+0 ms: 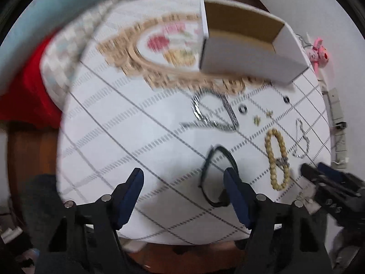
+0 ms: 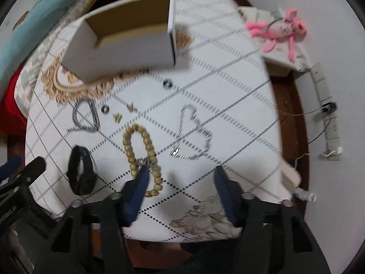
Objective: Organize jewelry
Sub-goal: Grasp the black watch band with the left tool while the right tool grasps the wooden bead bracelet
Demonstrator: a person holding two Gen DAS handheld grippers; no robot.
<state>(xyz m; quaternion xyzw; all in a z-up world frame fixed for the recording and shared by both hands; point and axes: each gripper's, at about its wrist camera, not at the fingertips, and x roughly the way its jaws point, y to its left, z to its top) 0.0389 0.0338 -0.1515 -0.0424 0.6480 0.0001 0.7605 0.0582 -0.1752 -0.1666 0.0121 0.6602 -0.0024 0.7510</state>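
Observation:
Jewelry lies on a white tablecloth (image 1: 114, 137). A gold bead bracelet (image 1: 277, 157) (image 2: 141, 155), a black bangle (image 1: 216, 171) (image 2: 82, 171), two silver chains (image 1: 214, 111) (image 2: 194, 132), two small rings (image 1: 243, 109) (image 2: 168, 83) and two gold earrings (image 1: 262, 117) (image 2: 124, 113) are spread out. An open white cardboard box (image 1: 246, 45) (image 2: 127, 43) stands behind them. My left gripper (image 1: 183, 182) is open and empty, its right finger over the black bangle. My right gripper (image 2: 181, 178) is open and empty, its left finger over the bead bracelet.
A pink plush toy (image 2: 280, 32) lies on a white unit to the right of the table. A power strip with cables (image 2: 326, 105) runs along the wall. A red cloth and checked fabric (image 1: 34, 86) lie at the left. The table's front edge is near both grippers.

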